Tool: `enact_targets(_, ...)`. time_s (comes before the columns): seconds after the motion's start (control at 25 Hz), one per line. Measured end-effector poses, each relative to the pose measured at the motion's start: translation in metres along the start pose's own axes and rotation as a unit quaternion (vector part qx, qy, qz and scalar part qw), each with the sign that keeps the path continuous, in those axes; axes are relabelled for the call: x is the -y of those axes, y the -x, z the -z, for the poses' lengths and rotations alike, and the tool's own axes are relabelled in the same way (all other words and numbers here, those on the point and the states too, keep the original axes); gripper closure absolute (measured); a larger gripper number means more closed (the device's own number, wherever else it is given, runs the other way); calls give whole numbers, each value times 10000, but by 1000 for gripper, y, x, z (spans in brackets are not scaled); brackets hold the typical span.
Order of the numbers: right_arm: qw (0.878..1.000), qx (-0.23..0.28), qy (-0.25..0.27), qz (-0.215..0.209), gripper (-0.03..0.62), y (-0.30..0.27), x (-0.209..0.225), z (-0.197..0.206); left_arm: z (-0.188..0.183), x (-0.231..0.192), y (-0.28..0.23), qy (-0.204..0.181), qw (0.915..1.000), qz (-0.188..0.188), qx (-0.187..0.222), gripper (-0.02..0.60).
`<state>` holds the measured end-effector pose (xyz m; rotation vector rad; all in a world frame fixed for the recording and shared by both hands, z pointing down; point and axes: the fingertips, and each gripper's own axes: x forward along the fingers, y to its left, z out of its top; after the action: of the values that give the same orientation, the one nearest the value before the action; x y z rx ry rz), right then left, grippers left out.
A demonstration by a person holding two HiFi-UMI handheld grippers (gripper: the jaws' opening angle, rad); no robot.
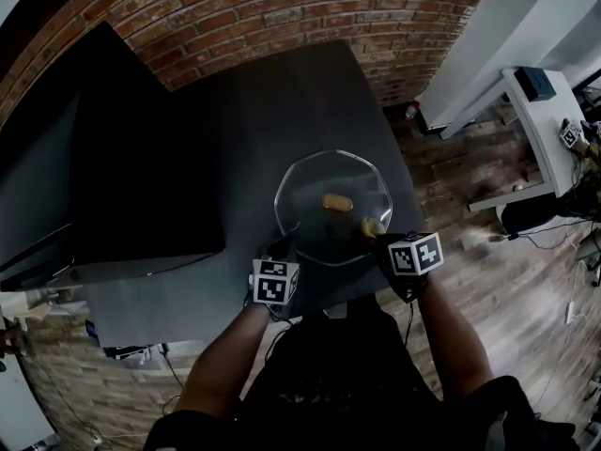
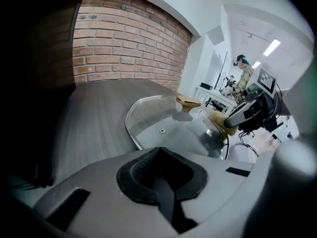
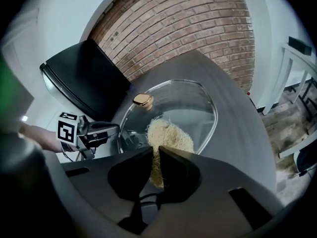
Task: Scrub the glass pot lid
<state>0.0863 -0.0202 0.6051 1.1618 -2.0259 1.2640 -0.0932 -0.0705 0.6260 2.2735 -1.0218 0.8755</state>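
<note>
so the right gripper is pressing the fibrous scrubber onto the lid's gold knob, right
Not the knob. The right gripper presses the fibrous scrubber onto the glass of the glass pot lid, apart from the gold knob. The right gripper view shows it.

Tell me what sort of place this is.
Probably an office or lab rather than a kitchen: a brick wall, white desks with gear and cables, and a person standing at one. The glass lid rests on a plain dark table.
</note>
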Motion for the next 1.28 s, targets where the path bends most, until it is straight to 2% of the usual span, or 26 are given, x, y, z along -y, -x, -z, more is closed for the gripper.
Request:
enact_targets(0.12, 9984, 527, 168, 149, 553, 9, -17, -5, -15, 8, 13, -219, 9989, 130, 392, 549)
enact_targets(0.24, 9911, 1156, 498, 436, 551, 26, -32, -18, -36, 17, 32, -388, 9951, 266, 872, 549)
enact_targets(0.44, 9705, 1991, 1114, 781, 553, 59, -59, -48, -75, 22, 74, -447, 9848, 385, 1631, 549)
enact_targets(0.68, 9467, 2708, 1489, 905, 552, 105, -90, -78, -108, 32, 118, -555, 9750, 306, 2131, 549)
enact_targets(0.88, 9303, 3090, 1798, 818, 553, 136, -108, -95, -133, 46, 154, -738, 9616, -4, 2642, 549)
enact_targets(1.04, 9203, 3265, 2038, 693, 552, 159, -117, -98, -141, 66, 171, -894, 9526, -248, 2898, 549)
enact_targets(1.16, 9165, 3318, 2155, 595, 553, 175, -117, -91, -133, 84, 176, -838, 9527, -402, 2895, 549)
enact_targets(1.28, 9177, 3323, 2135, 414, 553, 186, -115, -78, -127, 106, 182, -747, 9534, -542, 2871, 549)
